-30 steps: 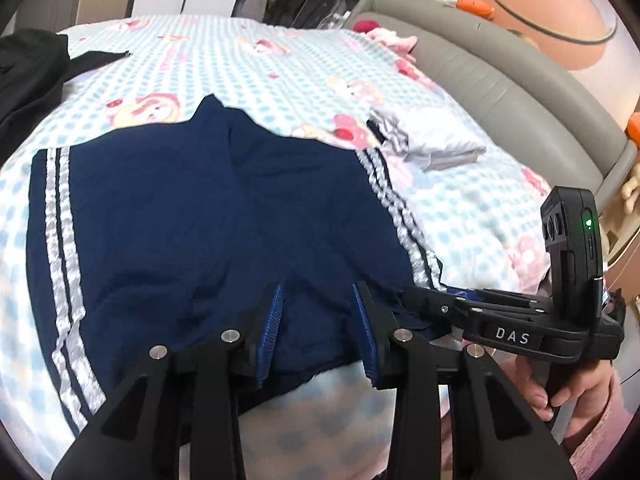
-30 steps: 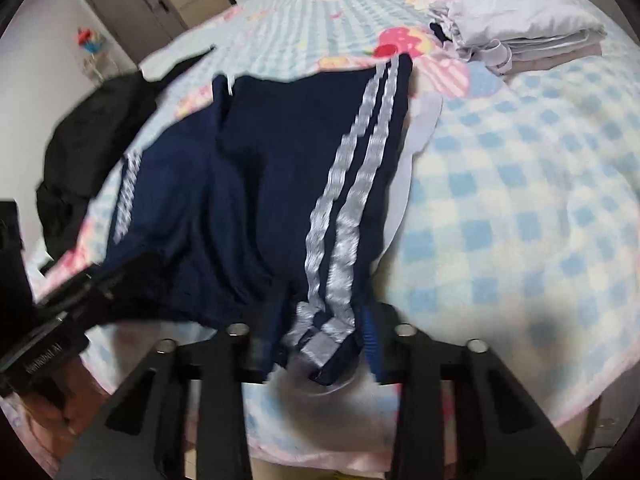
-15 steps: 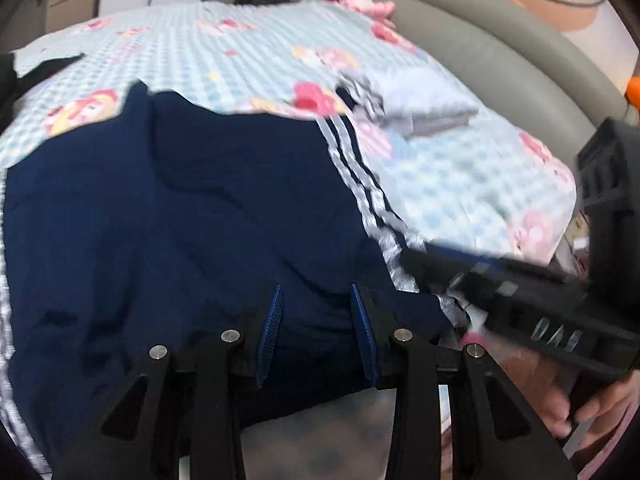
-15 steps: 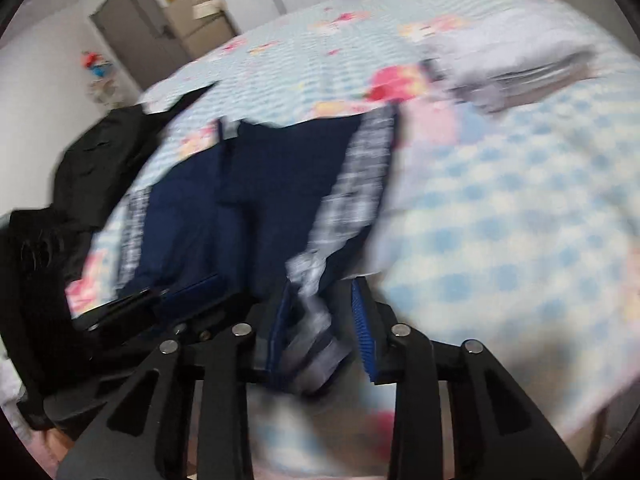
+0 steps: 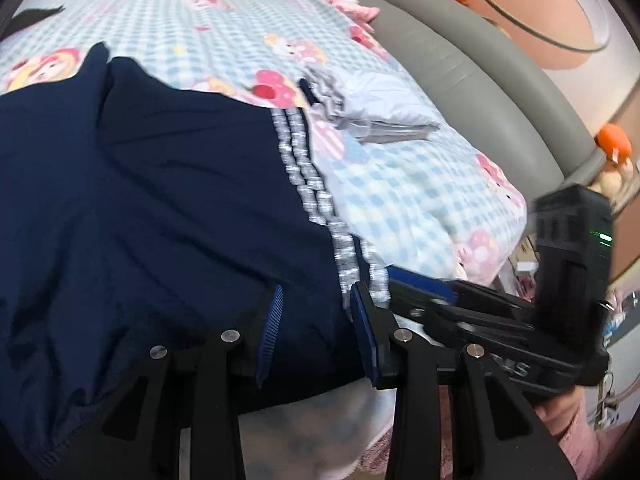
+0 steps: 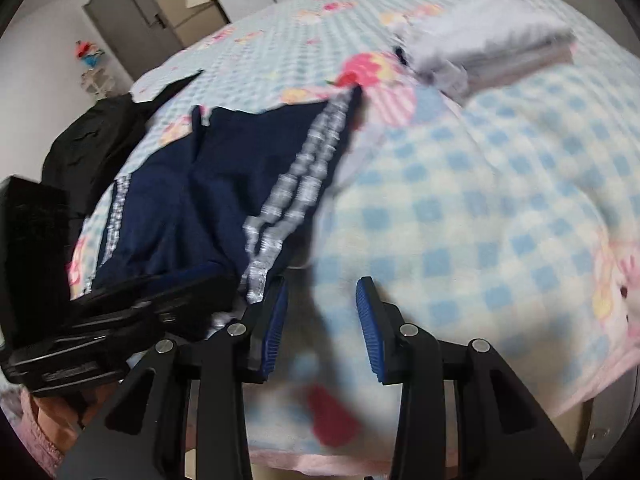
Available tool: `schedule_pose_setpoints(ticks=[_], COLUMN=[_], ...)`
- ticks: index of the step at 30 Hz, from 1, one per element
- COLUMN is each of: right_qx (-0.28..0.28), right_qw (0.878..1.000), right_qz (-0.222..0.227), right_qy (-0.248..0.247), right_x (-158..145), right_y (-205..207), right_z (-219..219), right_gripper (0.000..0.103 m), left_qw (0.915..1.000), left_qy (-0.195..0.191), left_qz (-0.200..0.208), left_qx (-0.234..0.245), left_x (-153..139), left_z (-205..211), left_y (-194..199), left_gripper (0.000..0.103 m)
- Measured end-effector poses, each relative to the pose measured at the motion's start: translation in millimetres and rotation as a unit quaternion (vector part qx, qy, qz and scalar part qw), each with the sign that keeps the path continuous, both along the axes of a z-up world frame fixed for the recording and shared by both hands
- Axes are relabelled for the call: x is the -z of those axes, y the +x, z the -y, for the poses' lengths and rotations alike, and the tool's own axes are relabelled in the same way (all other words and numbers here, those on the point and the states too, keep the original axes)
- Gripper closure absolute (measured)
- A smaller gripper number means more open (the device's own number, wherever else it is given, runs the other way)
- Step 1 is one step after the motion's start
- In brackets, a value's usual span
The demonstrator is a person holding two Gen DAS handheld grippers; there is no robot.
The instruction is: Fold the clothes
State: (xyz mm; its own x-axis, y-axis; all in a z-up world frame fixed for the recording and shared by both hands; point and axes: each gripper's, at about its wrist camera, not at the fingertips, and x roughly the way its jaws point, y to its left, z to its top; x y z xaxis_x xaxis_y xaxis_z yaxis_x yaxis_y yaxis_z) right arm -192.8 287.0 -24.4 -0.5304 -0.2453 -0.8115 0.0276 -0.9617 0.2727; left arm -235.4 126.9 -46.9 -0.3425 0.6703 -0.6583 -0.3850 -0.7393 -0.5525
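Navy shorts (image 5: 160, 200) with silver side stripes (image 5: 308, 184) lie spread on the checked bed sheet (image 5: 400, 184). My left gripper (image 5: 318, 328) hovers open over their near hem, just left of the striped edge; flat navy cloth shows between the pads without being pinched. In the right wrist view the shorts (image 6: 180, 208) lie to the left. My right gripper (image 6: 322, 320) has its jaws opening. Only sheet shows between them, and the striped corner (image 6: 260, 272) lies just left of the left finger.
A folded pile of pale clothes (image 6: 488, 48) sits beyond the shorts at the far right. A black garment (image 6: 88, 148) lies at the bed's left side. A grey padded bed frame (image 5: 460, 60) runs along the right edge. A hand in a pink sleeve (image 5: 568, 420) holds the right gripper.
The right gripper has let go of the striped corner, spread its jaws and slid right, off the shorts. The left gripper has shifted right along the hem towards the stripes.
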Motion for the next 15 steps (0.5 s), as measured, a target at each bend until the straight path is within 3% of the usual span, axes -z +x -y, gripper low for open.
schedule_pose_setpoints(ticks=[4,8,15], right_qx=[-0.028,-0.033,-0.014], right_qw=[1.0,0.999,0.995], right_qz=[0.008,0.026,0.03], right_qy=[0.011,-0.013,-0.094], right_x=[1,9,13], right_y=[2,-4,-15], right_z=[13,15,9], right_gripper=[0.066,0.066,0.066], left_qw=[0.9996,0.9929,0.9947], left_qy=[0.01,0.084,0.066], left_qz=[0.026,0.084,0.073], left_qx=[-0.008,-0.009,-0.028], left_x=[7,15,12], left_z=[5,20,27], left_y=[-6,-12,-12], left_gripper=[0.066,0.066,0.065])
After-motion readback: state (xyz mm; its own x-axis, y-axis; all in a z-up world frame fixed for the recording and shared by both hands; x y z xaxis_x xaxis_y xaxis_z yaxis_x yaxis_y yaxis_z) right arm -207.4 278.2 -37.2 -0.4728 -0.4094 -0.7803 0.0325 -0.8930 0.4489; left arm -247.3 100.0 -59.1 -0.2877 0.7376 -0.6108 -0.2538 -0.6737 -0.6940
